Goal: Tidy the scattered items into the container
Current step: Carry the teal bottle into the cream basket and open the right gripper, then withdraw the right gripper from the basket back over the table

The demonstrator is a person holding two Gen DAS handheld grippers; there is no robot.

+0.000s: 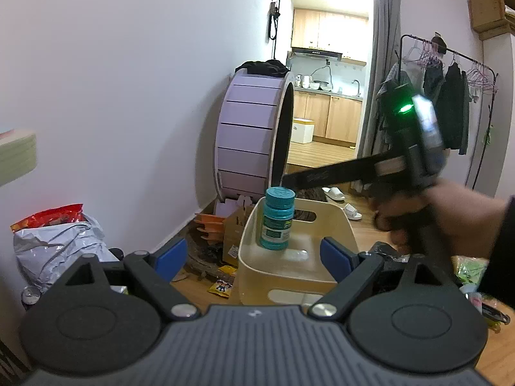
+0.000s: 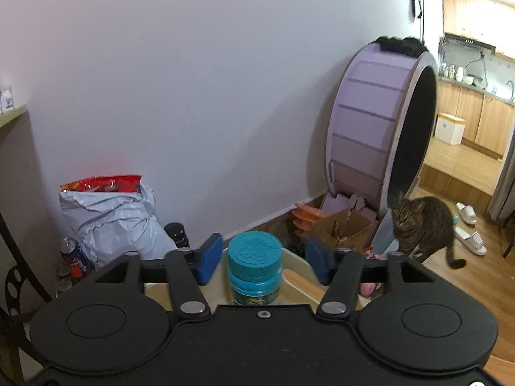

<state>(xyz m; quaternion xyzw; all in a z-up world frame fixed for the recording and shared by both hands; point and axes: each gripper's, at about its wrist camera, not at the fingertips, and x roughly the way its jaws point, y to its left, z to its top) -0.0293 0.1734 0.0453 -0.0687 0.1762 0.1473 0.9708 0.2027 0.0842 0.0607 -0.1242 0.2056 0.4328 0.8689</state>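
Note:
A teal bottle (image 1: pixel 277 218) with a ribbed cap stands upright inside the cream plastic bin (image 1: pixel 334 225), near its far left wall. My left gripper (image 1: pixel 254 259) is open and empty, its blue pads on either side of the bin's near end. In the right wrist view the same bottle (image 2: pixel 255 268) stands between the blue pads of my right gripper (image 2: pixel 262 262), which is open and apart from the bottle, above the bin (image 2: pixel 297 284). The right gripper's body and the hand holding it show in the left wrist view (image 1: pixel 415 167), above and right of the bin.
A purple cat wheel (image 2: pixel 383 128) stands by the wall. A tabby cat (image 2: pixel 421 225) sits near it. A cardboard box (image 2: pixel 344 228), orange trays, snack packets (image 1: pixel 220 286), a grey bag (image 2: pixel 109 218) with a red packet and a soda can (image 2: pixel 72 254) lie around.

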